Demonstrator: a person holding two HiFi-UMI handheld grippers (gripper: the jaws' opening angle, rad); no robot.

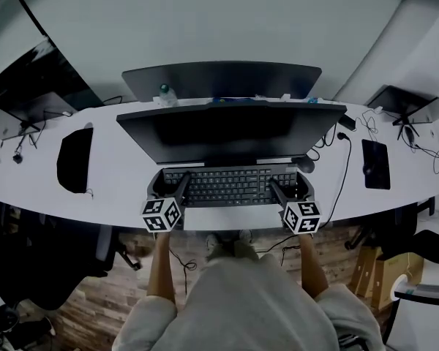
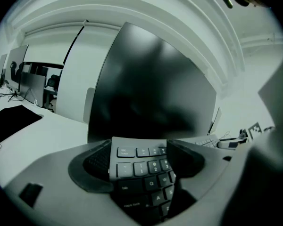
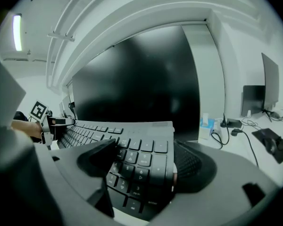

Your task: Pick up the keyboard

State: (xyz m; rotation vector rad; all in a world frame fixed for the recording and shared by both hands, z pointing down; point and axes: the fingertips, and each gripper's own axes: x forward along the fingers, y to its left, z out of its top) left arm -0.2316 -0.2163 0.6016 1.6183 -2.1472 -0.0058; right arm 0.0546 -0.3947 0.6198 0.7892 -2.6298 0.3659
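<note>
Keyboard (image 1: 230, 185) held just before the monitor (image 1: 230, 131).

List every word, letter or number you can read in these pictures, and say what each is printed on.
"esc": corner key of the keyboard, left gripper view.
"tab", "caps lock": keys below it.
"Q", "W", "A": keys beside those.
Keypad legends, right gripper view: too blurred to read surely.
Marker cubes: patterns only, no words.
Monitor: no text readable.
</note>
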